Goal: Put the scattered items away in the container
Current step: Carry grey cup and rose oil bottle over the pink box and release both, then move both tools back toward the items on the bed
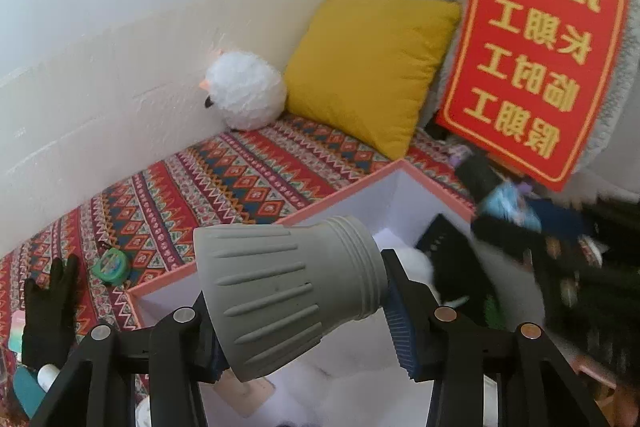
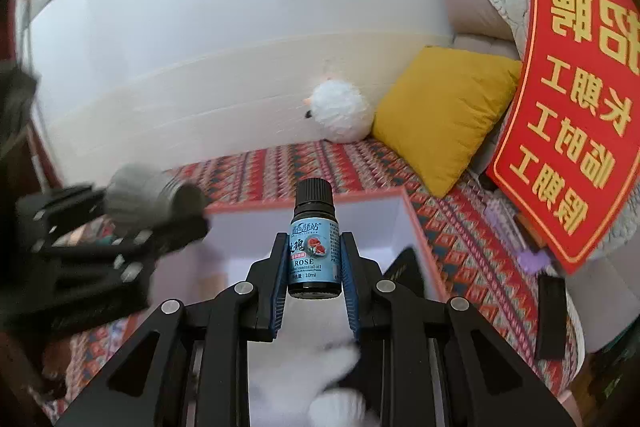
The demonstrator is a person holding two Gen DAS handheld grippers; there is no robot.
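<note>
**Two grippers loaded, both over the box**

Two items are up in the air at once! The left gripper (image 1: pixel 304 311) has its jaws spread wide around a grey ribbed pot (image 1: pixel 288 291), tipped on its side above the pink-rimmed box (image 1: pixel 344 191). The right gripper (image 2: pixel 314 267) has its jaws nearly shut on a small dark bottle (image 2: pixel 314 247), upright, blue rose label facing out, poised just above the box's white inside.

Best play, I'd say: lower each well past the rim before letting go, one at a time so the grippers don't clash (they're close). The pot's rounded, matte body will likely roll, so set it down rather than drop it. The bottle looks like glass, hard and slick, so aim for the soft white fluff (image 2: pixel 320 359) already in the box.

Waiting outside on the patterned cloth (image 1: pixel 224 183): a black glove (image 1: pixel 48 307) and a green tape measure (image 1: pixel 110 265).
</note>
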